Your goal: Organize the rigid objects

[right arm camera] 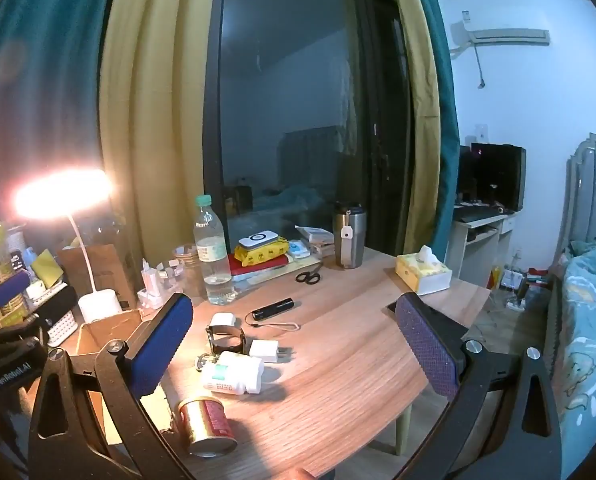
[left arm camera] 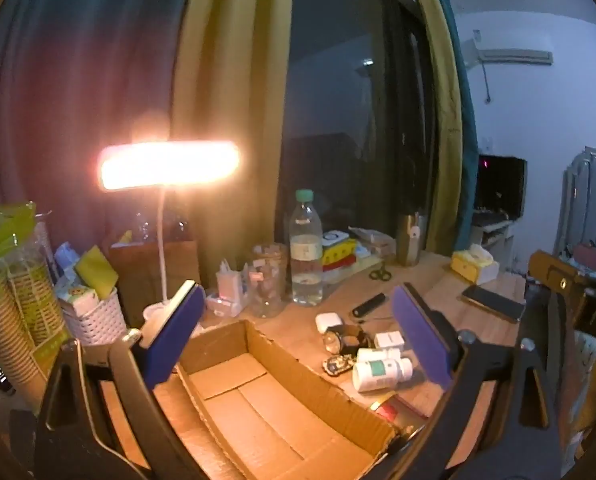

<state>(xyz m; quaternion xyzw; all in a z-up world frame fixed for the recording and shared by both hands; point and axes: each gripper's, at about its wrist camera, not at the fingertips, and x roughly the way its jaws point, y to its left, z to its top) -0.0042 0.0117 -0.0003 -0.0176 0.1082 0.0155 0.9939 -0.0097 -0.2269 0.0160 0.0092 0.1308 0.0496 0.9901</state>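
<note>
Landmark: open brown cardboard box (left arm camera: 282, 396) on the wooden table (right arm camera: 337, 344), nothing visible inside it.
Task things: white pill bottles with a green label (right arm camera: 234, 374), lying on their sides just right of the box; red and gold tin can (right arm camera: 206, 426) nearer the camera, also toppled.
Long axis: bottles lie roughly left-right across the right claw's view.
Left claw (left arm camera: 298, 332): spread wide, holding nothing, poised over the box.
Right claw (right arm camera: 294, 344): spread wide, holding nothing; bottles sit forward and left of it.
Nearer hand: probably the right.
</note>
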